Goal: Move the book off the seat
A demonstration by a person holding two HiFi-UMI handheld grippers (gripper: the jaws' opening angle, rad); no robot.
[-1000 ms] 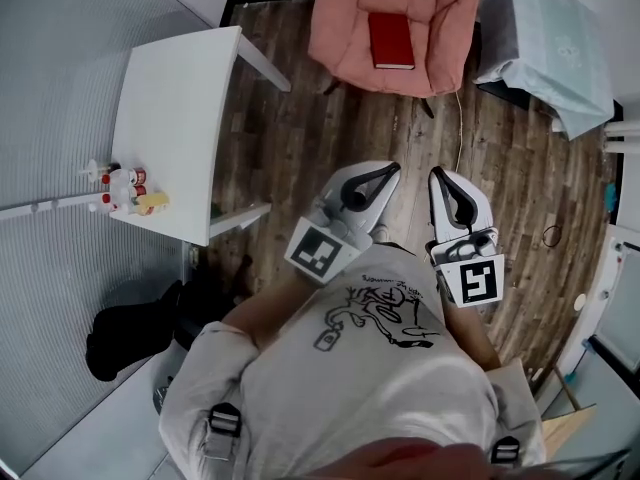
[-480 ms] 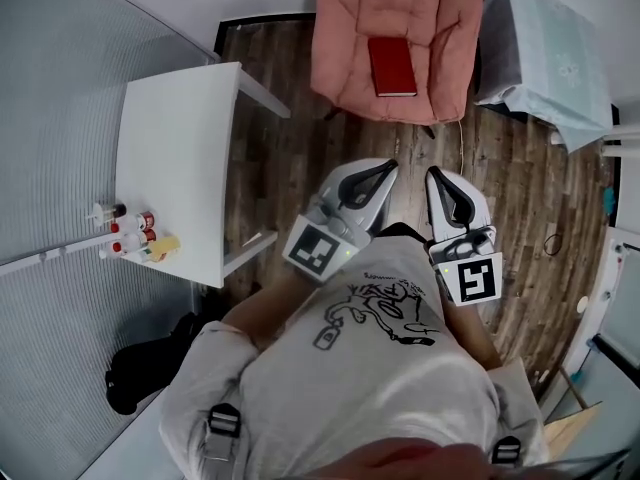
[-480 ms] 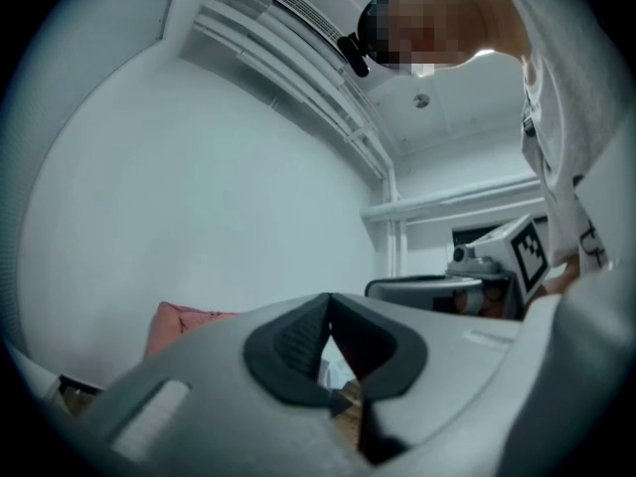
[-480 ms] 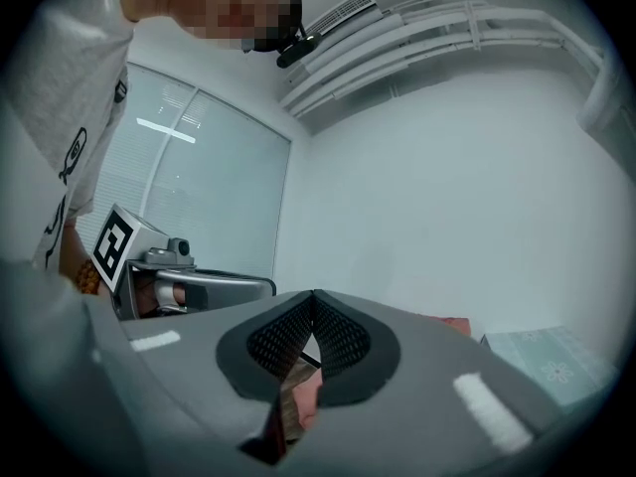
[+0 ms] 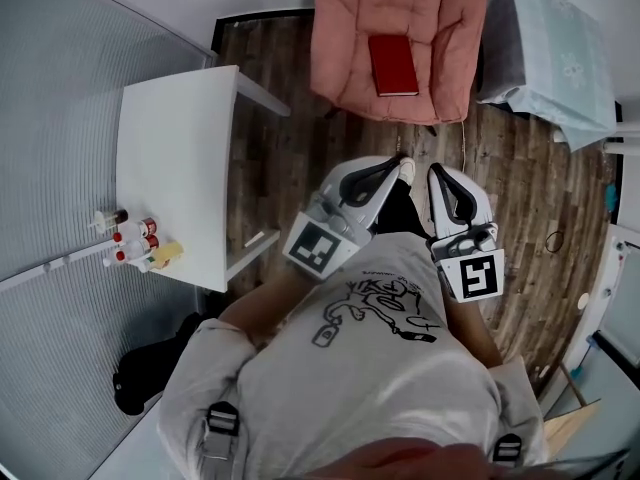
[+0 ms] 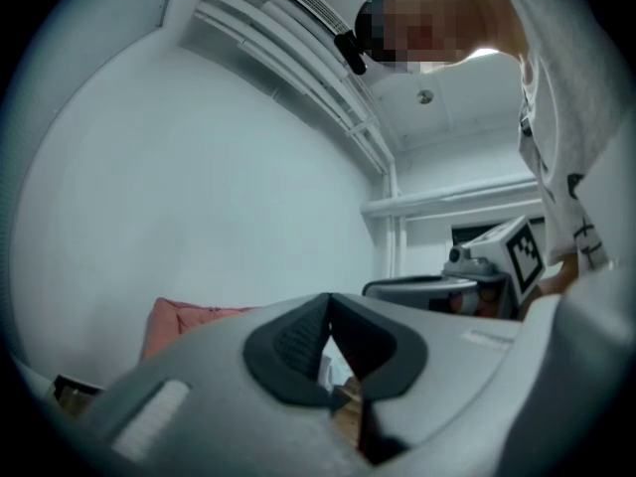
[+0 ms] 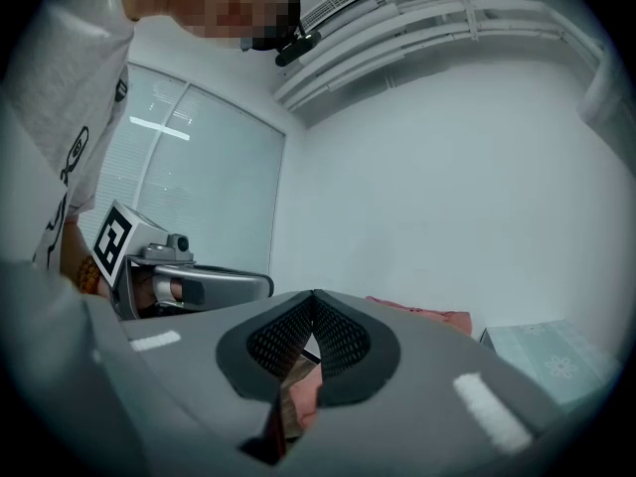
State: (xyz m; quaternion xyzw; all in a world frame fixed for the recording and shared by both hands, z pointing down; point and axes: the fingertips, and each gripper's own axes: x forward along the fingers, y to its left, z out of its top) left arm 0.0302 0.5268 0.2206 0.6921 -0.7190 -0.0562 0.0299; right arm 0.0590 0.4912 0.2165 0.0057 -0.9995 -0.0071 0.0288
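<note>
A dark red book (image 5: 393,64) lies flat on the cushion of a pink armchair (image 5: 345,43) at the top of the head view. My left gripper (image 5: 394,165) and right gripper (image 5: 433,171) are held side by side in front of my chest, both pointing toward the chair and well short of it. Both are shut with nothing between the jaws. In the left gripper view the tips (image 6: 329,299) meet, with the chair's pink back (image 6: 184,316) beyond. In the right gripper view the tips (image 7: 313,296) meet too, and the chair (image 7: 427,315) shows behind them.
A white table (image 5: 175,158) stands at the left with small bottles (image 5: 135,241) on its near end. A pale blue covered piece of furniture (image 5: 555,38) stands right of the chair. A cable (image 5: 463,133) runs over the wooden floor (image 5: 290,148). A black bag (image 5: 150,368) lies at lower left.
Both grippers and my body have moved forward toward the armchair; the table and bag have slid down the head view. The jaws stay shut.
</note>
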